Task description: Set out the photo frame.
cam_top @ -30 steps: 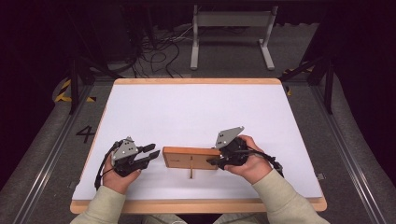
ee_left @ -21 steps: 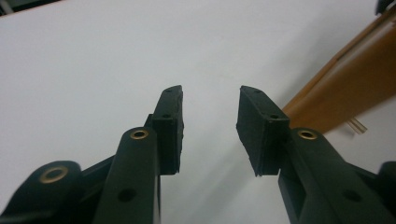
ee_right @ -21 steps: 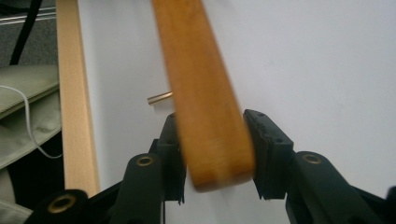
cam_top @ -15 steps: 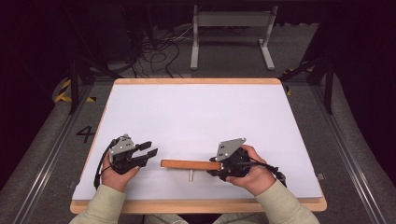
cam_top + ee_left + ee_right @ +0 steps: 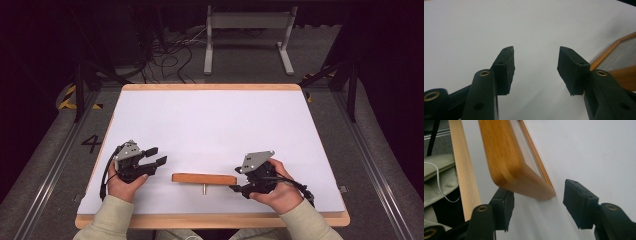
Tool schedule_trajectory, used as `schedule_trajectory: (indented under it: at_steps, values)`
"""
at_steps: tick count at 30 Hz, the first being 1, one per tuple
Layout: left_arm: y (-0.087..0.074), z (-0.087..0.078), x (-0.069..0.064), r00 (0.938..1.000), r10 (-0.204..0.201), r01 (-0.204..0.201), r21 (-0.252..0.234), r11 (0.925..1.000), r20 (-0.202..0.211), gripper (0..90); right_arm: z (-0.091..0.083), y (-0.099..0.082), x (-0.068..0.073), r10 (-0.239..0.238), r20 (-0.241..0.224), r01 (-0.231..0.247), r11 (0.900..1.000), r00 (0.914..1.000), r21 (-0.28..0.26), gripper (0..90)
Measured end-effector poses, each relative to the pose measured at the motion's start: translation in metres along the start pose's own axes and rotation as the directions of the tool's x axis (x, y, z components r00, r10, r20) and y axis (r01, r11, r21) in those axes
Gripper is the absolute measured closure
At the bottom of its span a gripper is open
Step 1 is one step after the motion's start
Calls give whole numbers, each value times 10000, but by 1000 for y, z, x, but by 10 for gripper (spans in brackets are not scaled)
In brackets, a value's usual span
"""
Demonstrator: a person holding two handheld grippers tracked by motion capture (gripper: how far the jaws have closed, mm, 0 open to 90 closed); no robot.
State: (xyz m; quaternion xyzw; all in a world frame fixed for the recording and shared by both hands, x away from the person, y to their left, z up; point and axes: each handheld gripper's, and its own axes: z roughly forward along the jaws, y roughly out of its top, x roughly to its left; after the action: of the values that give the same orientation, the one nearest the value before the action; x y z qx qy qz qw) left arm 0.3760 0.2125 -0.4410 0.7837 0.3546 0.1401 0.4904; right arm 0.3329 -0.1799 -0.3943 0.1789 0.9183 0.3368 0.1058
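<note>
Both tongs, left [image 5: 156, 155] and right [image 5: 235, 188], have just been opening, releasing the flat orange-brown wooden frame [image 5: 204, 178], seemingly lying between them; next, withdrawing

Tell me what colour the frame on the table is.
Orange-brown wood; the frame shows best in the right gripper view.

Looks like a lab or test rig, not anybody's home. There's a white-topped table [image 5: 210, 125] with a light wood edge sitting on grey carpet, dark curtained-off surroundings, a tangle of loose cables [image 5: 170, 60] on the floor behind it, and a grey metal stand [image 5: 247, 35]. Yellow-black hazard tape [image 5: 67, 97] and a big 4 [image 5: 91, 144] mark the floor, plus metal floor rails [image 5: 45, 175].
</note>
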Motion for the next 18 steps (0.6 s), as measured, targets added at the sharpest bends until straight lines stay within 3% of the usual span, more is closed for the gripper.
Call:
schedule_trajectory:
  at_steps: [4, 18]
  values:
    - [1, 0, 1, 9998, -192, 192, -6, 9998, -15, 460, -2, -10, -5, 328, -33, -328, 9994, 9995, -119, 492]
    - [-1, -1, 2, 9994, -336, 336, 90, 9994, 17, 458, 11, -21, -6, 512, -774, -494, 9985, 9957, 251, 787]
